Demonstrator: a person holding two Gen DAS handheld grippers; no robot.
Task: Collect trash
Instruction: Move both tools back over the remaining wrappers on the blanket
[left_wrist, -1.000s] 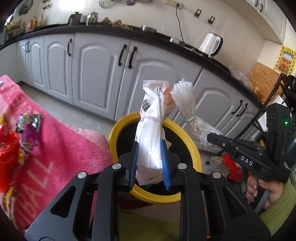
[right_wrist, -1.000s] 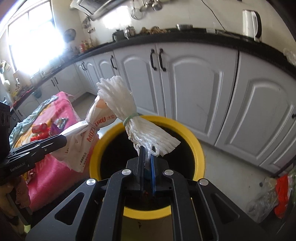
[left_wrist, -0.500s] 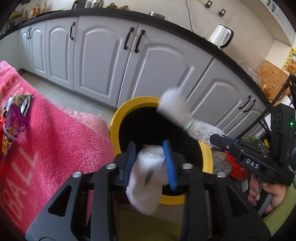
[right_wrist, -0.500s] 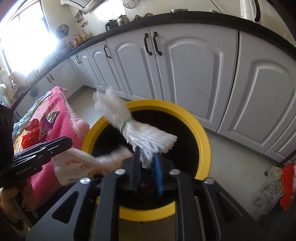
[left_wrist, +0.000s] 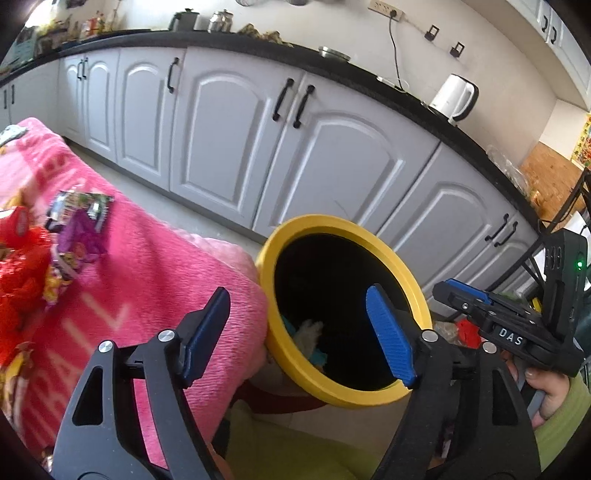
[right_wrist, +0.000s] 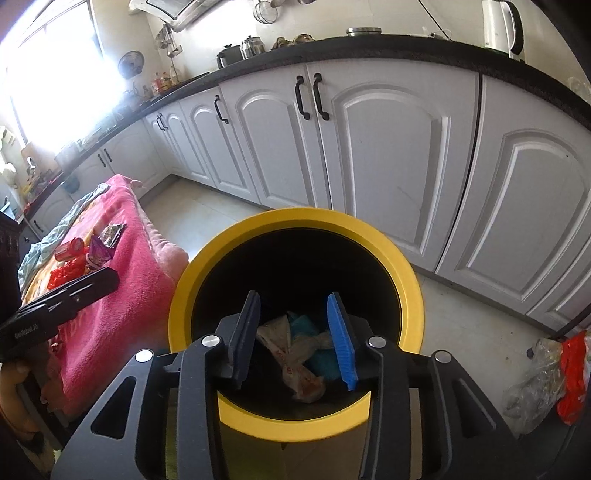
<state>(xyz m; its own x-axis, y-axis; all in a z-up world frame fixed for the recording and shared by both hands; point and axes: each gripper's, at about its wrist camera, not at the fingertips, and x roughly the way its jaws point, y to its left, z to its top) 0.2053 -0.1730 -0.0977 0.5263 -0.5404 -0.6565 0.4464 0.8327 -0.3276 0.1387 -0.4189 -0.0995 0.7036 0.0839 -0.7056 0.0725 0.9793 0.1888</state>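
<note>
A black bin with a yellow rim stands on the floor beside a pink blanket. My left gripper is open and empty, over the bin's near left edge. My right gripper is open and empty above the bin mouth; it also shows in the left wrist view. A white plastic bag and blue trash lie inside the bin. Purple and red snack wrappers lie on the blanket.
White kitchen cabinets run behind the bin under a black counter with a white kettle. Red and clear bags lie on the floor at the right. The left gripper's body shows at the right wrist view's left.
Both grippers opened and let go: the white plastic bag and the white foam net dropped into the bin. The left gripper swung a little left toward the blanket.
</note>
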